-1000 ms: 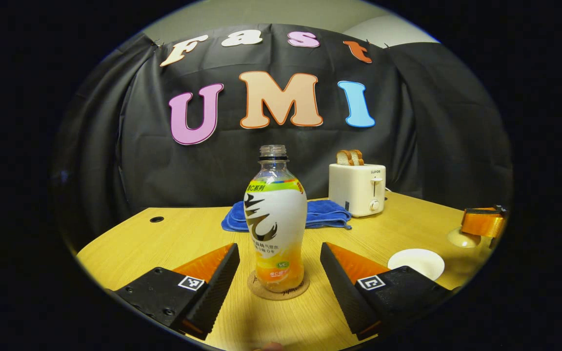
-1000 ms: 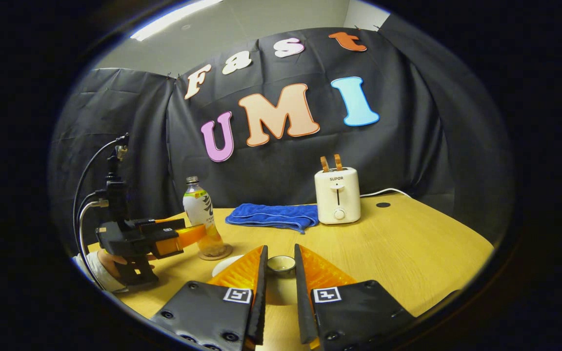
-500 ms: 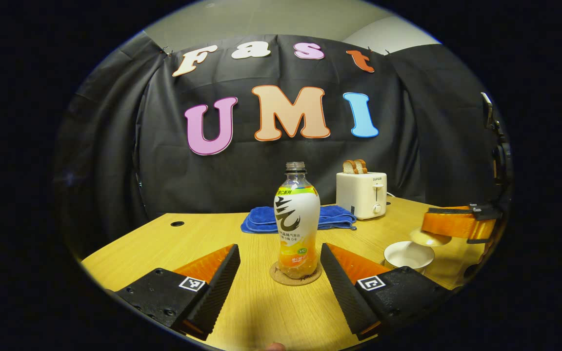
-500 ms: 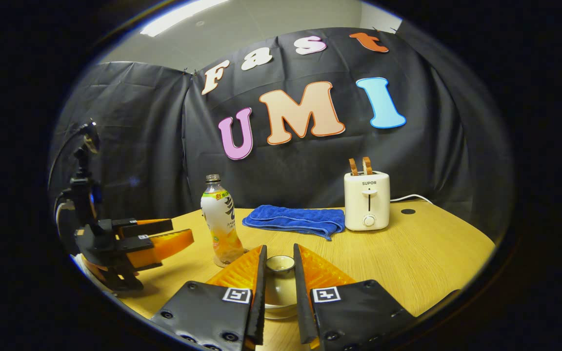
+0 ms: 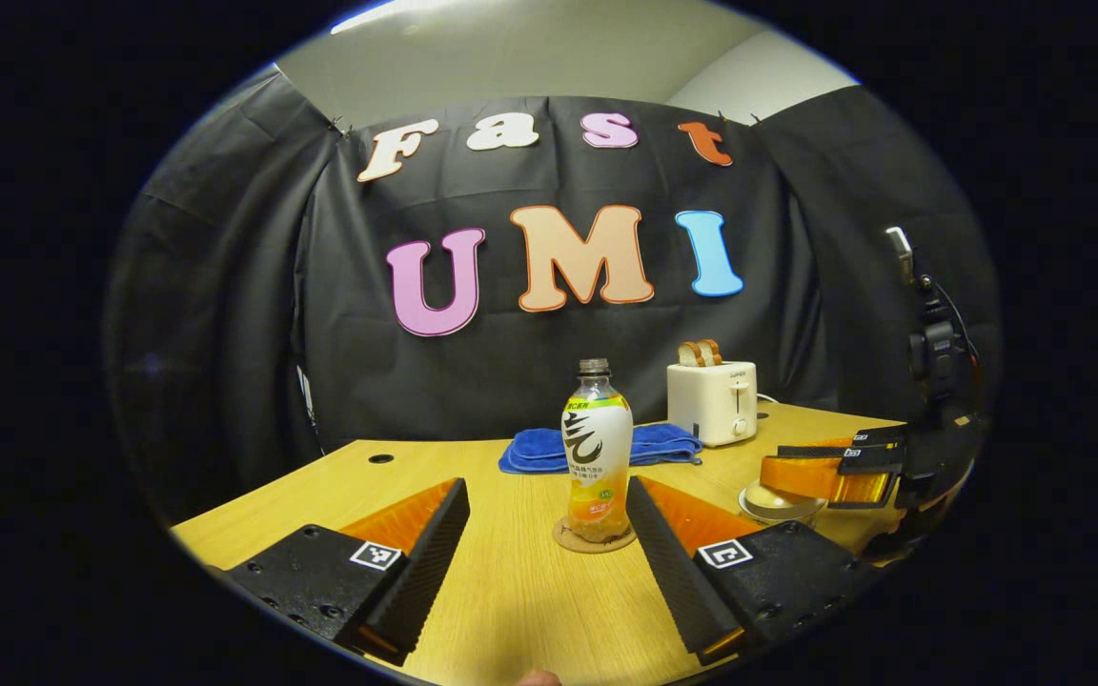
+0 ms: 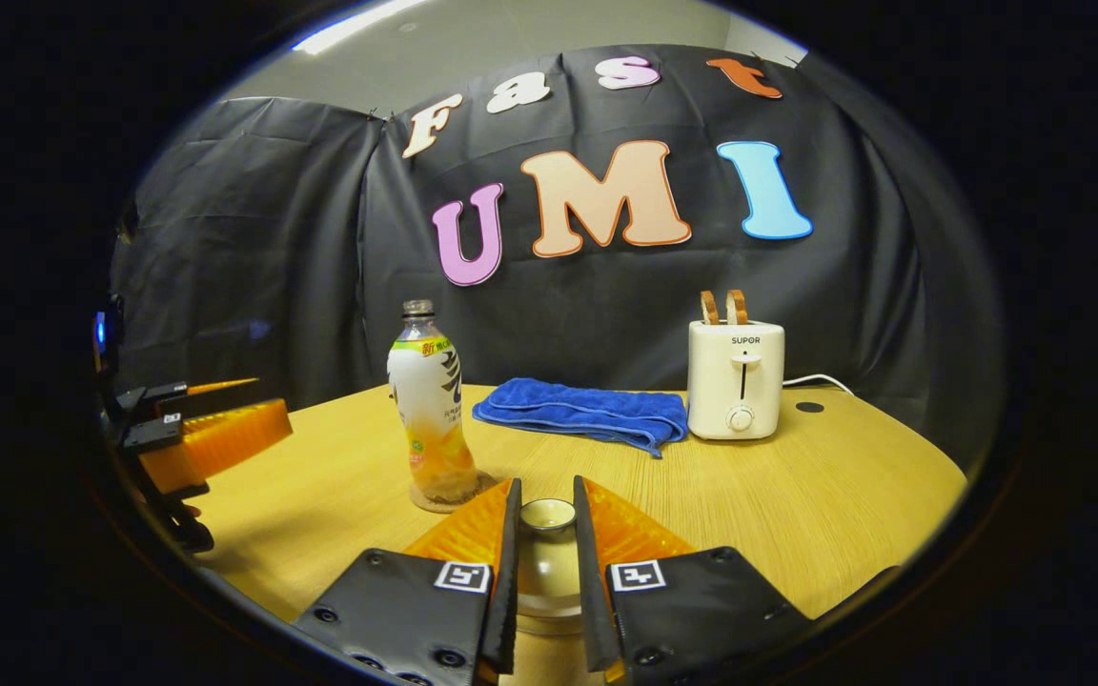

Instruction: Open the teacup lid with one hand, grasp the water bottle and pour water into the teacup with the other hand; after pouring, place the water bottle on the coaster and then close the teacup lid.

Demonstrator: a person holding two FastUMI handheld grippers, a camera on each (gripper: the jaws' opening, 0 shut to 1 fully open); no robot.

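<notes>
I am holding the teacup lid (image 6: 547,515) by its knob in my right gripper (image 6: 546,548), jaws drawn narrow on either side of it, and lowering it onto the teacup (image 5: 778,503); from my left gripper view the lid appears to be sitting on or just over the cup, though I cannot tell whether it is fully seated. My left gripper (image 5: 549,538) is hanging back with its jaws wide and holding nothing, the water bottle (image 5: 597,450) standing upright on the coaster (image 5: 594,536) ahead of it, so I judge the pouring and the bottle's return done and only the closing left. To do this well I am keeping the lid level and centred over the rim, and I should part the jaws only once it rests evenly, then draw straight up so I do not drag it askew. The bottle is near on the cup's left; the counter (image 6: 797,495) to the right is open toward the toaster (image 6: 736,377) and blue towel (image 6: 587,413).
</notes>
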